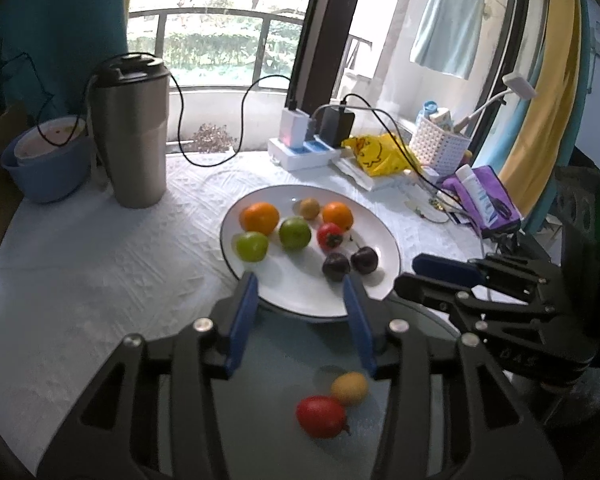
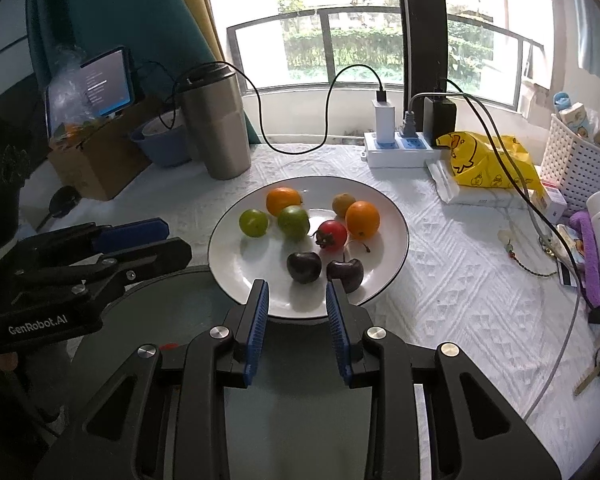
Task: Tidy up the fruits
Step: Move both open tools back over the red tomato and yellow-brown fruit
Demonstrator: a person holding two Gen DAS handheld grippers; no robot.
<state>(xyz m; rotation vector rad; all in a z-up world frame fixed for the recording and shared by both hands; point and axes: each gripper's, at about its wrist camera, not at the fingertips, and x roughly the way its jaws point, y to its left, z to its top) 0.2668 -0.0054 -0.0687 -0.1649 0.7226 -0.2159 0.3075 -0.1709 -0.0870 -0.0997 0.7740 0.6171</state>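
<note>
Sorting seems only begun: a white plate (image 2: pixel 388 216) in the middle of the surface (image 2: pixel 440 280) carries two oranges (image 2: pixel 362 219), two green fruits (image 2: pixel 253 222), a red fruit (image 2: pixel 332 234), a small yellowish fruit (image 2: pixel 342 203) and two dark cherries (image 2: pixel 304 267). On the grey round tray (image 1: pixel 284 360) at the near edge of the surface, touching the plate's near rim, lie just a second red fruit (image 1: pixel 321 416) and a second yellowish fruit (image 1: pixel 349 388), side by side and touching. My judgement is that one of each kind goes to the tray, so most of the transfer is left, though the intended split cannot be told for sure.

The left gripper (image 1: pixel 300 292) hovers above the tray with its blue pads parted a moderate way; nothing is between them, and the two tray fruits lie below, free of the fingers. The right gripper (image 2: pixel 296 300) hangs over the plate's near rim, its jaws drawn close to their narrowest with a gap left between the pads, holding and touching nothing. The cherries lie just beyond its tips.
</note>
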